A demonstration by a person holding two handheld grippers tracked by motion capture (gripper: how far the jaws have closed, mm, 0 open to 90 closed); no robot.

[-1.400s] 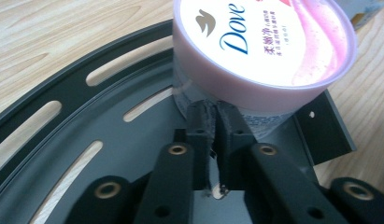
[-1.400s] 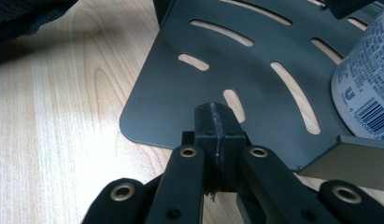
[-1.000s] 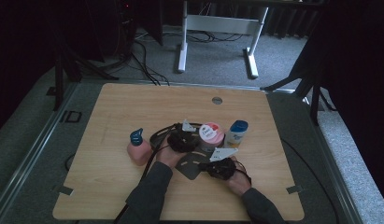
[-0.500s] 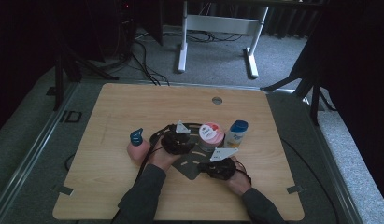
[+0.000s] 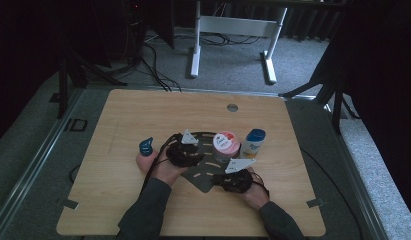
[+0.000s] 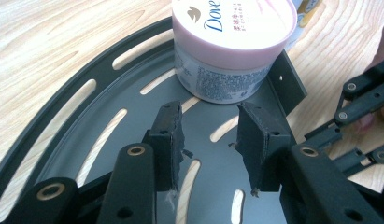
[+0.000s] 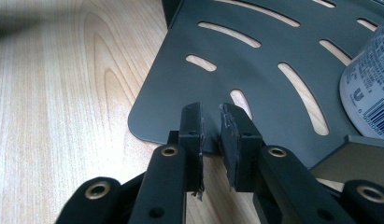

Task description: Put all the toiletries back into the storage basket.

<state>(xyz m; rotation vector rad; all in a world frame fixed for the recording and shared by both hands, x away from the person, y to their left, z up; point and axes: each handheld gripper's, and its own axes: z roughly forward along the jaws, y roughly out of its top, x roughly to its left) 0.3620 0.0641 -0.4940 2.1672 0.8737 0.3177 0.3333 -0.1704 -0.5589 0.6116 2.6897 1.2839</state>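
My left gripper (image 6: 209, 140) hovers with jaws wide over the dark slotted fan-shaped metal tray (image 6: 110, 140); the white round cream jar with a pink lid (image 6: 229, 46) stands just ahead, at the frame's top. My right gripper (image 7: 210, 135), jaws narrow and empty, sits at the tray's rounded corner, bare light wooden table (image 7: 63, 93) lying leftward. From above, a blue-capped bottle (image 5: 254, 142) stands right of the jar.

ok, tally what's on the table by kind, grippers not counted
Jars: 1, the pink-lidded cream jar standing on the shelf
Bottles: 2, a white one with a blue cap beside the jar, and a pink one with a blue cap by the left hand
Slotted corner shelves: 1, dark metal
Total: 4
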